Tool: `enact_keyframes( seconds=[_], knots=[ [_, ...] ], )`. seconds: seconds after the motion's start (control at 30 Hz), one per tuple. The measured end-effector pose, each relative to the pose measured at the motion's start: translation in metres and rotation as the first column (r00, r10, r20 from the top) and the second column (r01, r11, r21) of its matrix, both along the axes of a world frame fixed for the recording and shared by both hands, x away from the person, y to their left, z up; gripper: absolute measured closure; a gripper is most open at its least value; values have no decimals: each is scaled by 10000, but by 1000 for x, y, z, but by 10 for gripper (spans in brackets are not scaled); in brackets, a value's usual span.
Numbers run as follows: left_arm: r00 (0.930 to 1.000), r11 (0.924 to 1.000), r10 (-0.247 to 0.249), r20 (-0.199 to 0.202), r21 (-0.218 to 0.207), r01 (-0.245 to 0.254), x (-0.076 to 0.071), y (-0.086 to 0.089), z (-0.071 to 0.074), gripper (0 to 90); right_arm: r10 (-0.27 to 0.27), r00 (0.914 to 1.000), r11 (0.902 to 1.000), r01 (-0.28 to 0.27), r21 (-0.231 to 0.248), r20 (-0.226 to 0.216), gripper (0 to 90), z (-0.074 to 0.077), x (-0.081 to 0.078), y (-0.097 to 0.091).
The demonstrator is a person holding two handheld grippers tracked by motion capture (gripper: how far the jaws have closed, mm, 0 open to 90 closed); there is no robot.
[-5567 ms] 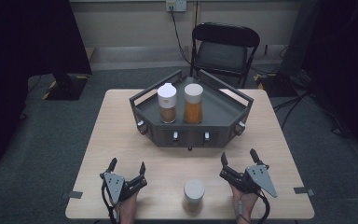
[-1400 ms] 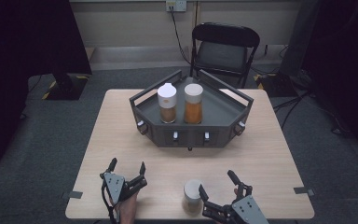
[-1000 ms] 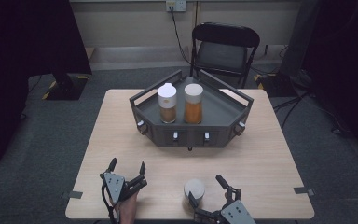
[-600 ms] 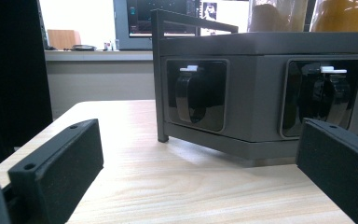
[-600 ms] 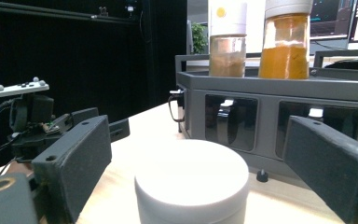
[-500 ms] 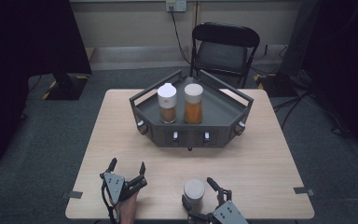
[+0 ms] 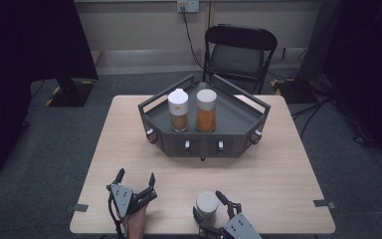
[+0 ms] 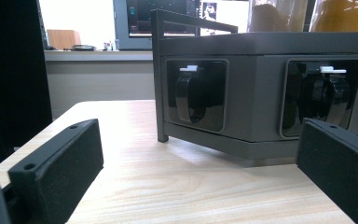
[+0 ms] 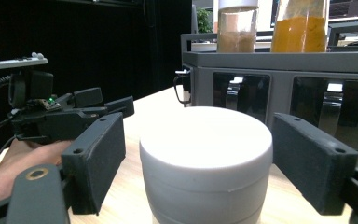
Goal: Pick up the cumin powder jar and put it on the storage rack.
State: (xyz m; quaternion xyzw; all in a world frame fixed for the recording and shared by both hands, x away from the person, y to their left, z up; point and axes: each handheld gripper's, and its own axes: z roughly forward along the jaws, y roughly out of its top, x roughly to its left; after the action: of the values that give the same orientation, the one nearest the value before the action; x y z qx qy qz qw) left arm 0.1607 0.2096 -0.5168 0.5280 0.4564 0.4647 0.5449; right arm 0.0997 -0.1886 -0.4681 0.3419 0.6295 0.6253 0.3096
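Two jars stand in the grey tray (image 7: 248, 122) at the tabletop's far middle, while a third, white-capped jar (image 7: 207, 205) sits at the near edge between the jaws of the right tongs (image 7: 210, 209), which have just been closing around it with slim gaps left, so the next move is likely a firm squeeze and lift. The right gripper view shows those gaps beside the jar (image 9: 206, 163); the high view shows the left tongs (image 7: 136, 180) open and empty near the near-left corner.

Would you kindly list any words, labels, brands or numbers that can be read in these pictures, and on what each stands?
None can be read.
The jars and the rack carry no print.
The screens behind the rack in the left gripper view are too blurred to read.
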Motion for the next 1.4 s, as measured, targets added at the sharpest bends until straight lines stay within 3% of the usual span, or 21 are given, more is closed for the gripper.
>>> enact_keyframes(
  seconds=[0.67, 1.4],
  knots=[
    [10000, 10000, 2, -1, -2, -2, 0, 0, 0, 3, 186, 9986, 9996, -197, -211, -499, 282, -6, 7, -2],
    [10000, 10000, 0, -1, -4, 0, 0, 0, 0, 3, 125, 9986, 9991, -146, -400, -523, 333, -6, 6, -1]
  ],
)
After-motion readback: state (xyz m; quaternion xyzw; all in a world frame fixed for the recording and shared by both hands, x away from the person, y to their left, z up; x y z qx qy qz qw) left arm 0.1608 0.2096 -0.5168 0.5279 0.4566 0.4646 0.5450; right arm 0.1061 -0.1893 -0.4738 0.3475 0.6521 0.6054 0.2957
